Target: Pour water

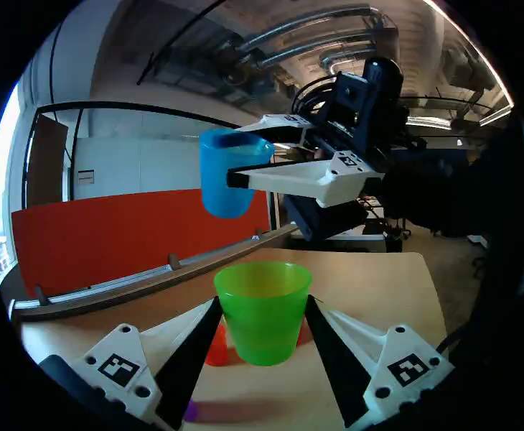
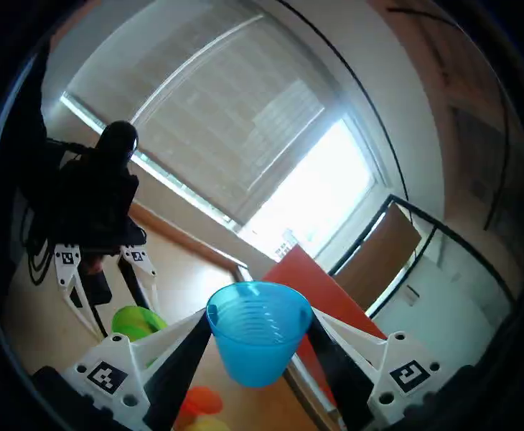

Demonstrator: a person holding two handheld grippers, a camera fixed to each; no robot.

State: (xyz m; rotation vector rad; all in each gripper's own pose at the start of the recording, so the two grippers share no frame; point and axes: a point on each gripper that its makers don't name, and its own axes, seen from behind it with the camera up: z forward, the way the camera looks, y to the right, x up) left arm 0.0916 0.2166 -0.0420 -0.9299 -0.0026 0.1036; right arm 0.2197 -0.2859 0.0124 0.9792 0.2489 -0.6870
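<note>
Left gripper view: at the table (image 1: pixel 384 287), my left gripper (image 1: pixel 263 307) clamps the green cup (image 1: pixel 264 327) upright, mouth up. Higher, far left, my right gripper (image 1: pixel 235 155) pinches the blue cup (image 1: pixel 225 188), axis near vertical, mouth up.

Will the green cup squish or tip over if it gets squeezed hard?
Probably squishes a bit and feels light: the green cup looks like thin, see-through plastic. It is wider at the top than the bottom, so a push near the rim might tip it.
</note>
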